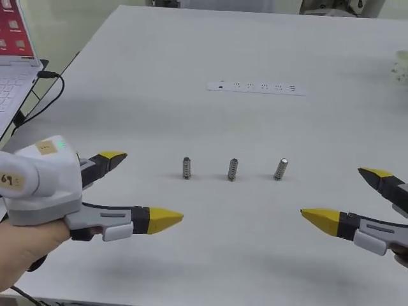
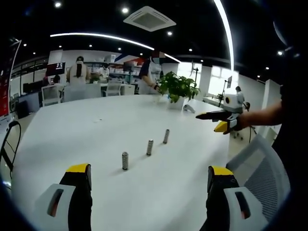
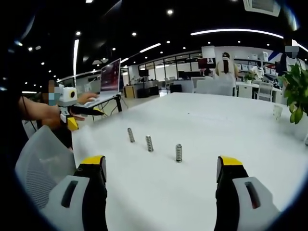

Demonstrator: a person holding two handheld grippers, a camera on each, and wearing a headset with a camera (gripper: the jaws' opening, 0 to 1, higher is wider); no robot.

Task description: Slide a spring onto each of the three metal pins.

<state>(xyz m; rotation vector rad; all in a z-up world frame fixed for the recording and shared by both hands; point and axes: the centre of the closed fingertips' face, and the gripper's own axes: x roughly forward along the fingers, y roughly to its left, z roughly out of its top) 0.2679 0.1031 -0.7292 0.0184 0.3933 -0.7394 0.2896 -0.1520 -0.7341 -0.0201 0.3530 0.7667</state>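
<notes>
Nearest the person, the grey-white left gripper [image 1: 141, 187] and right gripper [image 1: 335, 193], each with yellow-tipped black jaws, hover over the white workbench [image 1: 210, 255] with jaws spread wide and nothing between them. Just beyond them, three short metal pins [image 1: 233, 169] stand in a row, well apart from either gripper. Each seems to carry a grey coiled spring [image 1: 186, 169], though the coils are small and hard to make out, and the right-hand pin [image 1: 280, 169] leans slightly with its tip bare. Farther back lies a flat white power strip [image 1: 255, 87], and an open white laptop [image 1: 14, 64] sits at the far left edge.
</notes>
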